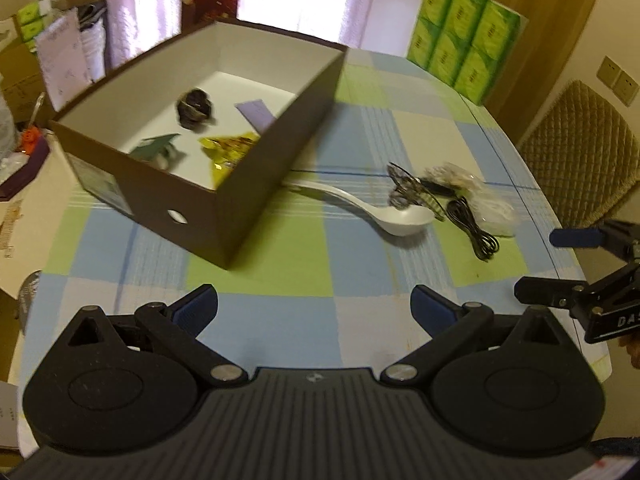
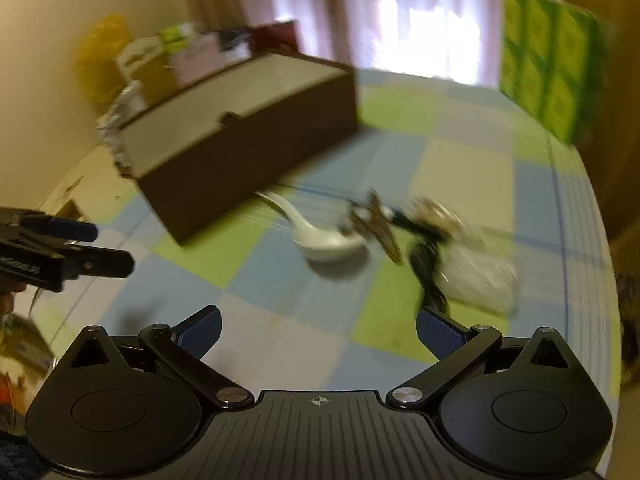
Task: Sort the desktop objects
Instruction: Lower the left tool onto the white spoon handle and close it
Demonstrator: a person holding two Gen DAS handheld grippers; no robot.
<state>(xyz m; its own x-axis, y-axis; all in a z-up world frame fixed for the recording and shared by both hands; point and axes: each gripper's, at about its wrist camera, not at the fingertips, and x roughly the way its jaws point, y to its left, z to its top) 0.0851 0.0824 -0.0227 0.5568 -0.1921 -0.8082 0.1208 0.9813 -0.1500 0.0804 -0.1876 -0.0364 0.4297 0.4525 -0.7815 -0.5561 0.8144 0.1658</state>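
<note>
Both grippers, left [image 1: 314, 306] and right [image 2: 318, 328], held agape, empty; spoon [image 1: 384, 212] wedged between box [image 1: 256, 184] and cable clutter [image 1: 452, 200], centre-right.

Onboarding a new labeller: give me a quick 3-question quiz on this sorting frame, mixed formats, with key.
1. True or false: the white spoon already lies inside the brown box.
2. Multiple choice: the left claw is A) shut on the spoon, B) open and holding nothing, C) shut on the black cable.
3. Fill in: the stack of green packs stands on the ____.

Key:
1. False; it lies on the tablecloth beside the box.
2. B; the right claw is open too.
3. Checked tablecloth, at the far edge.
</note>
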